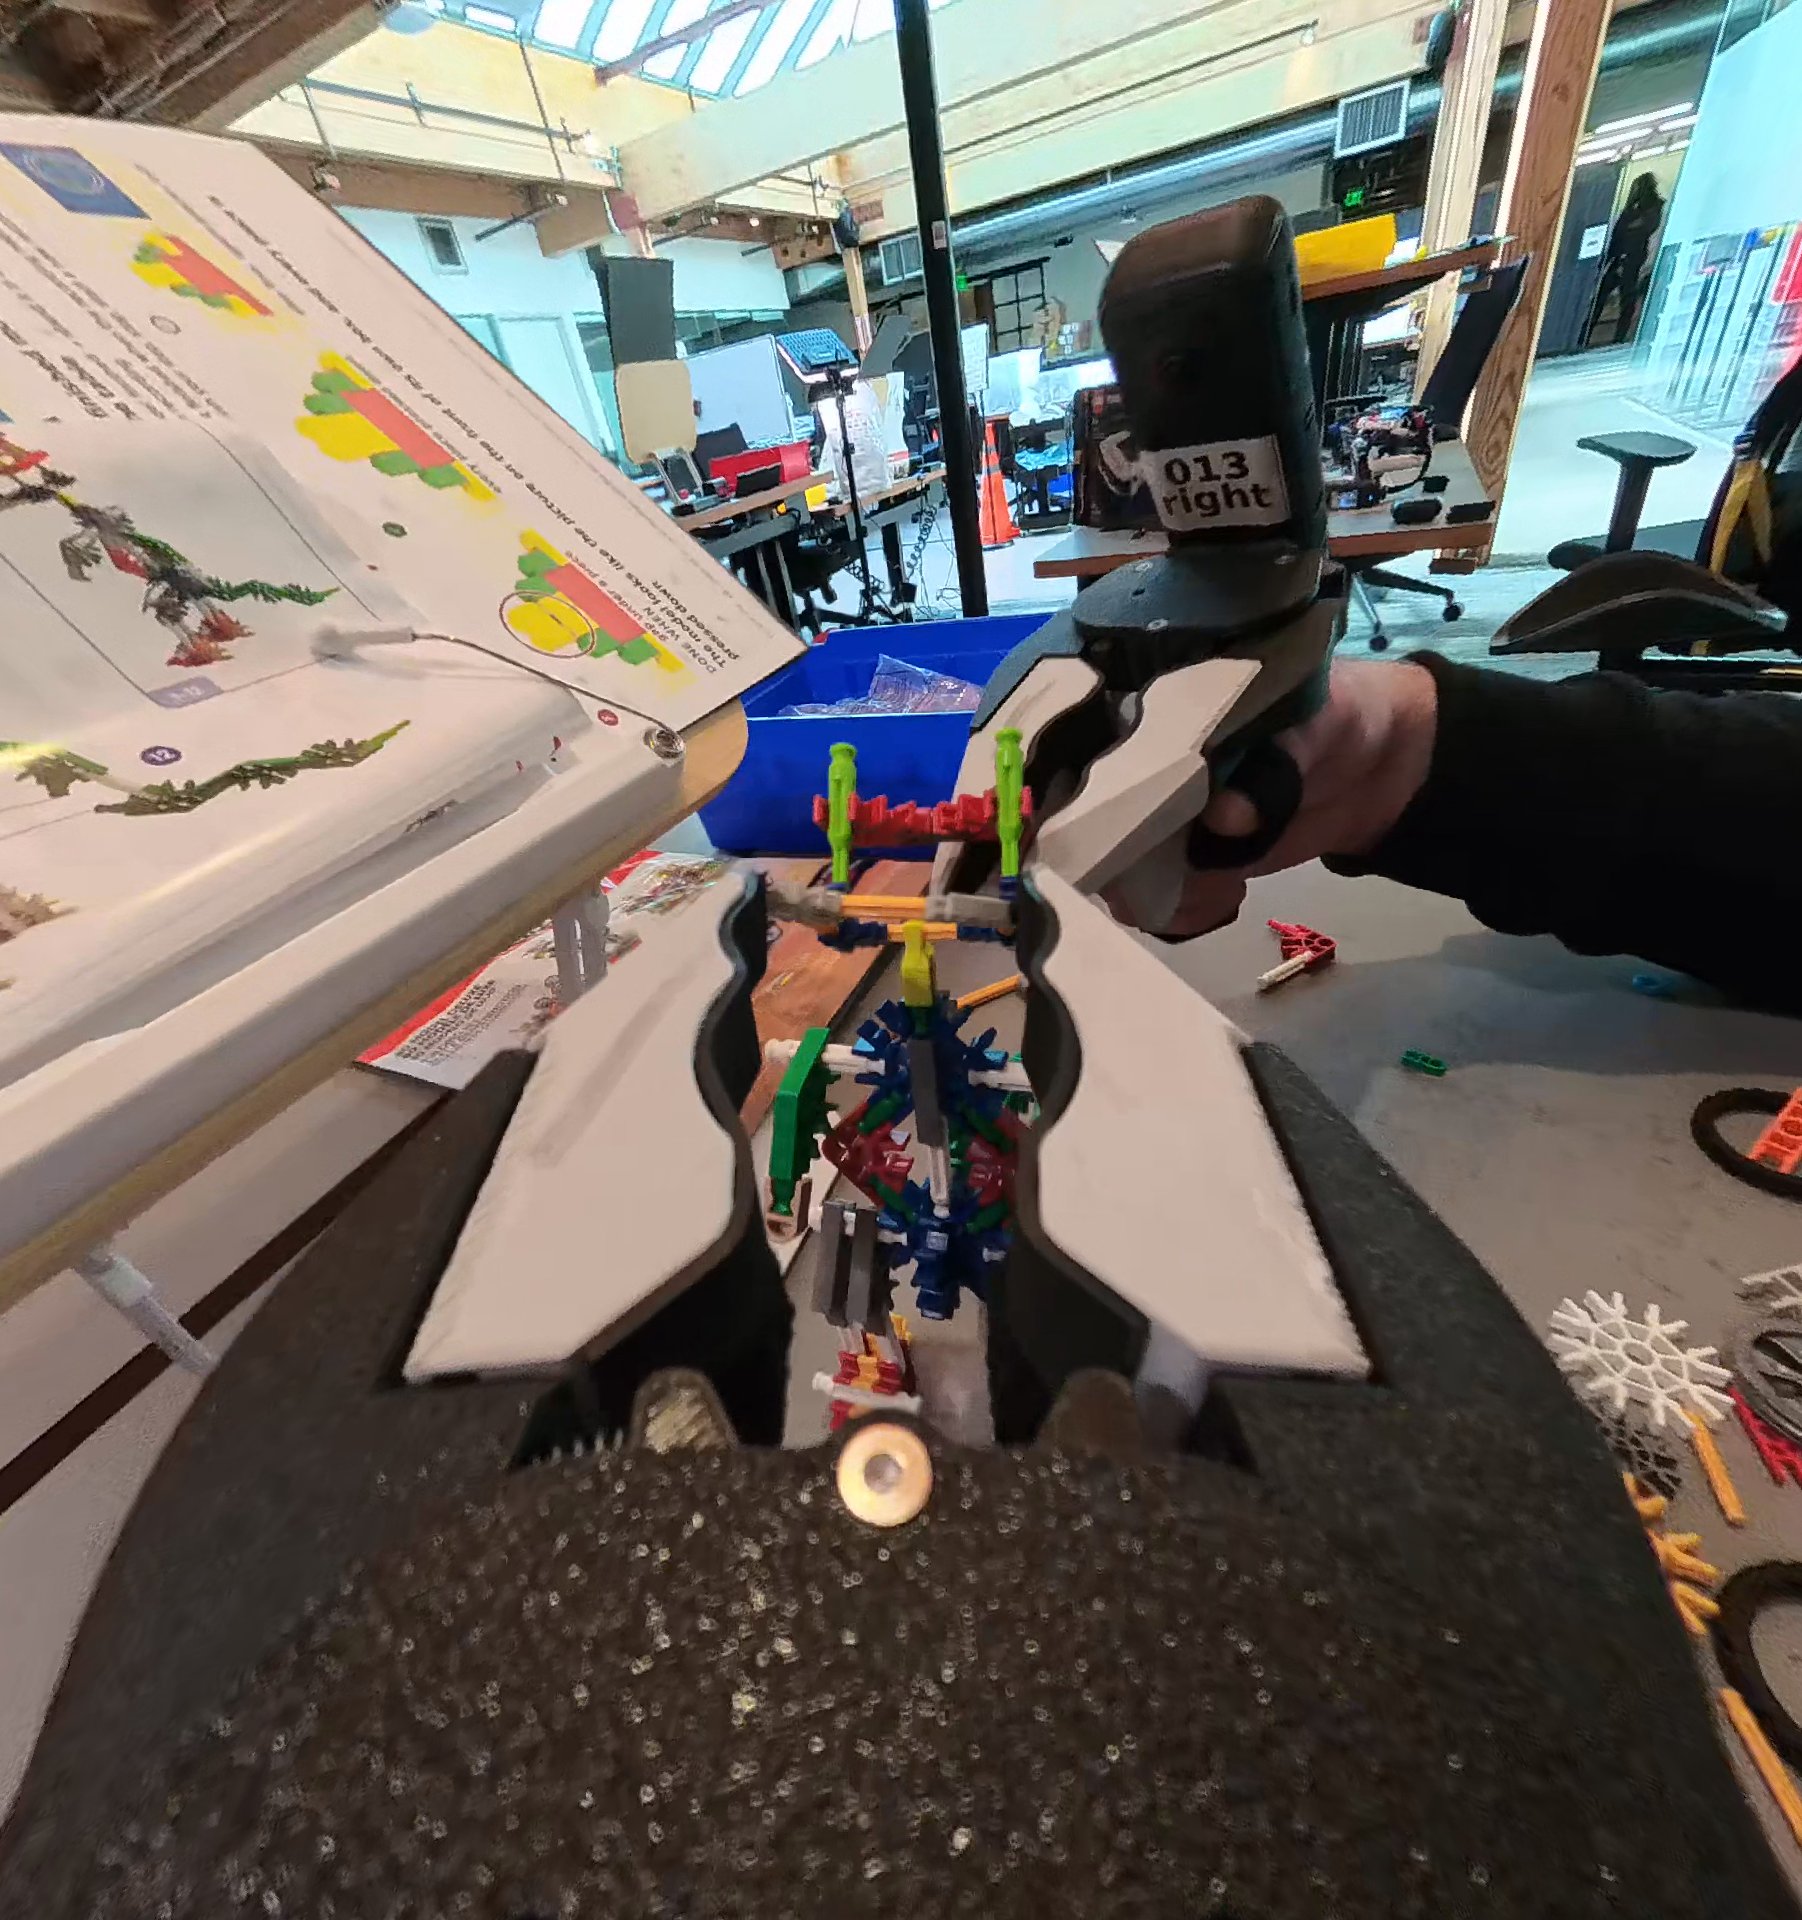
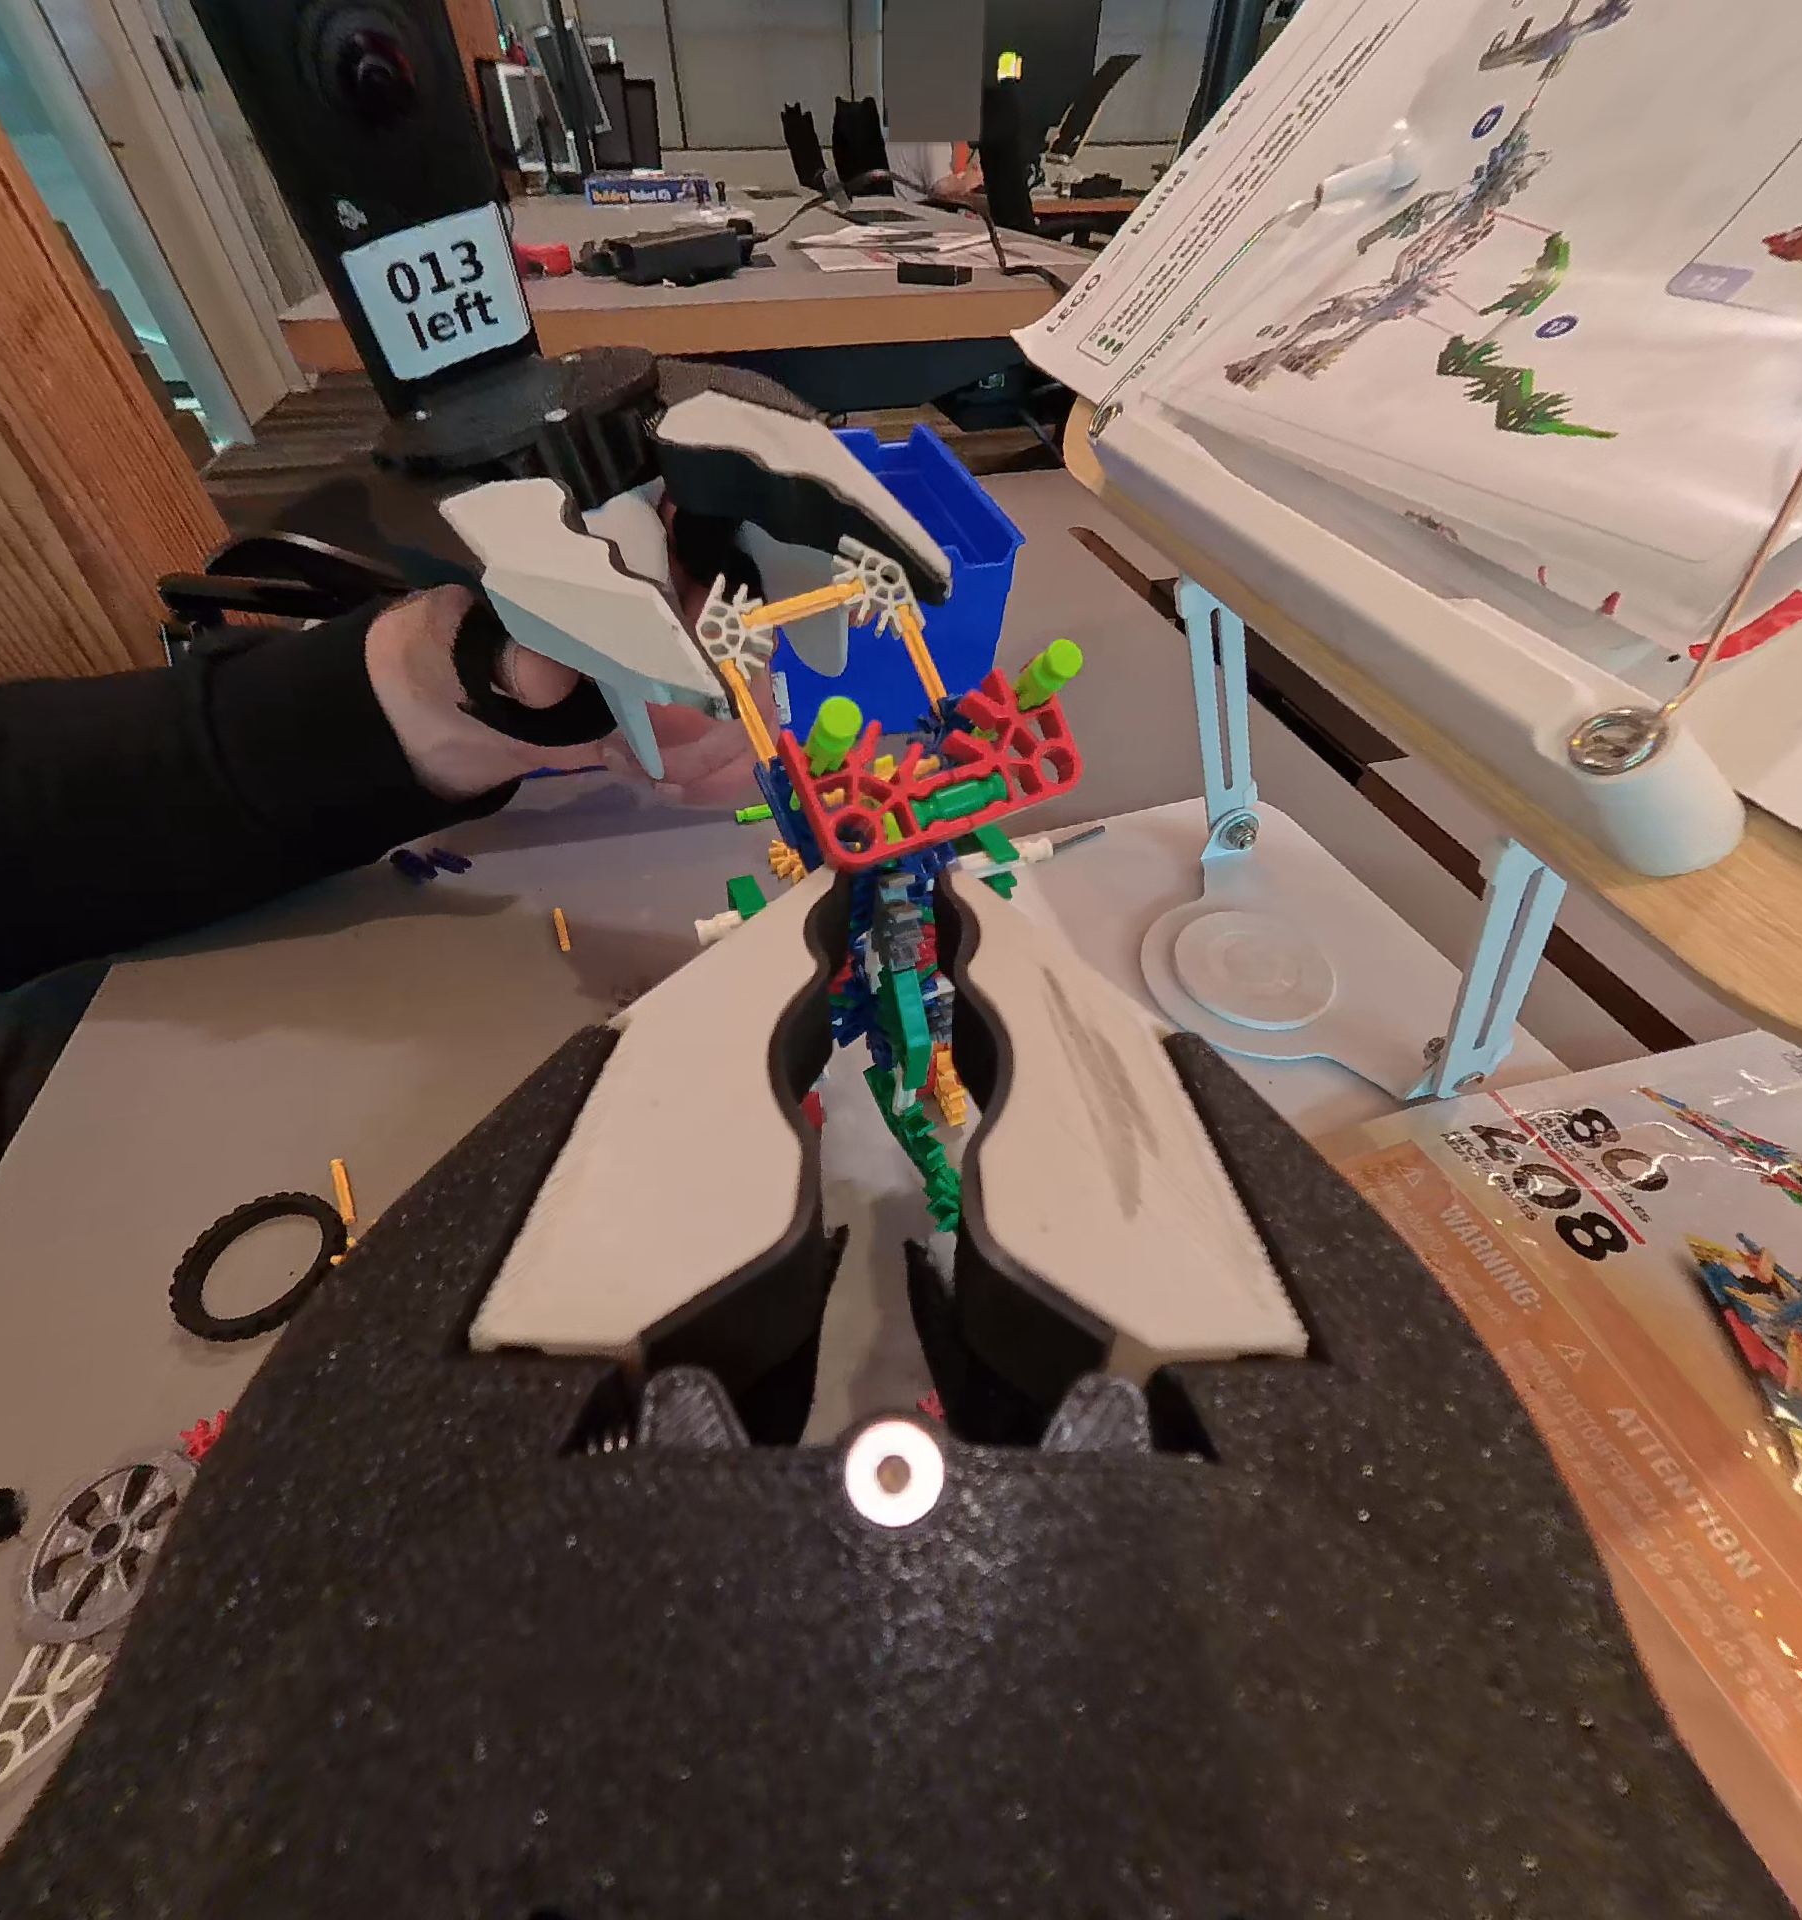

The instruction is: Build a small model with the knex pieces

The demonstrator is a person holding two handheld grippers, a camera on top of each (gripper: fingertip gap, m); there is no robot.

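A colourful rod-and-connector model (image 1: 928, 1122) stands upright on the grey table, held between both grippers. My left gripper (image 1: 897, 906) is shut across the yellow rod (image 1: 876, 906) with a grey connector at each end, at the model's top. It also shows in the right wrist view (image 2: 809, 613), gripping those connectors. My right gripper (image 2: 889, 894) is shut on the model's blue and grey body just under the red panel (image 2: 928, 800) with its lime-green pegs. In the left wrist view the right gripper (image 1: 980, 873) comes in from the right, a hand on it.
An open instruction book on a tilted white stand (image 1: 253, 623) overhangs the left, and shows in the right wrist view (image 2: 1499, 312). A blue bin (image 1: 845, 748) sits behind the model. Loose tyre rings (image 1: 1790, 1143), a white snowflake connector (image 1: 1635, 1361) and rods lie right. A parts bag (image 2: 1655, 1299) lies nearby. Across from one pair of fingers to the other is roughly 5 cm.
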